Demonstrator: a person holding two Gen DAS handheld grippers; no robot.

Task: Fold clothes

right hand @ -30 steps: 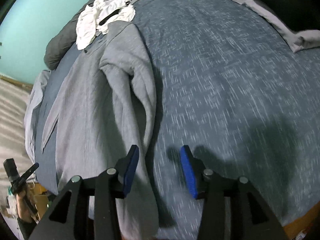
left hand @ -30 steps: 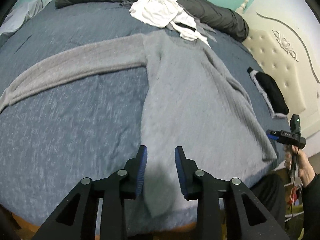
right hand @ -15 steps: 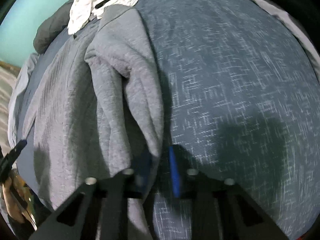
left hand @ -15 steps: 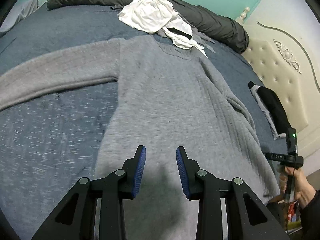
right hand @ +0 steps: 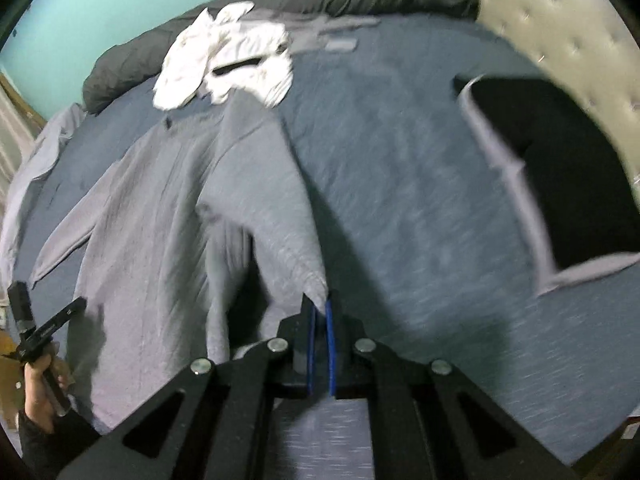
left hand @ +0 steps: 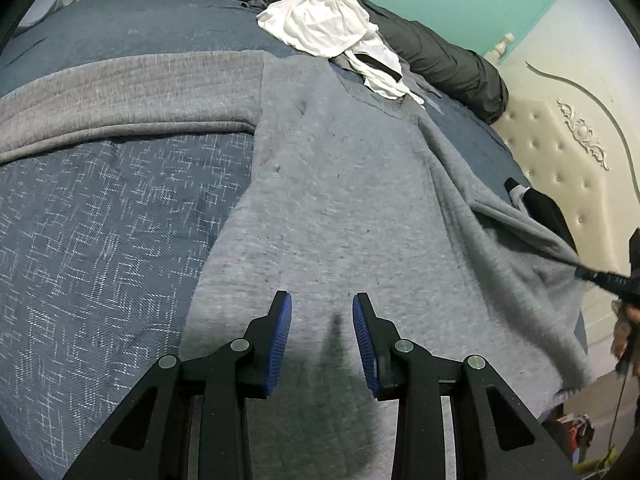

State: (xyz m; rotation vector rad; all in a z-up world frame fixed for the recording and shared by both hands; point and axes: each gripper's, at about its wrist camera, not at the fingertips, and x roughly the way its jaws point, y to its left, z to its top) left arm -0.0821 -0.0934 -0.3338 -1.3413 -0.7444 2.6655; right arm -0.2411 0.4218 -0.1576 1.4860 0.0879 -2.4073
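A grey long-sleeved sweater (left hand: 344, 200) lies spread on the blue bedcover (left hand: 100, 220), one sleeve (left hand: 120, 92) stretched out to the left. My left gripper (left hand: 321, 300) hovers open just over the sweater's lower body with nothing between its blue pads. In the right wrist view my right gripper (right hand: 319, 308) has its jaws closing tight on the edge of the other sleeve (right hand: 280, 232), which hangs lifted off the bed in a ridge. The right gripper (left hand: 600, 280) also shows at the left wrist view's right edge, pulling that sleeve up.
A crumpled white garment (left hand: 328, 28) lies past the sweater's collar, in front of a rolled dark grey duvet (left hand: 440, 52). A black and grey garment (right hand: 560, 184) lies near the tufted cream headboard (left hand: 560, 152). A hand holds the left gripper (right hand: 48, 328) at the bed's edge.
My right gripper closed on the sleeve's edge and lifted it off the bed. My left gripper sank and moved in over the sweater's body, still open.
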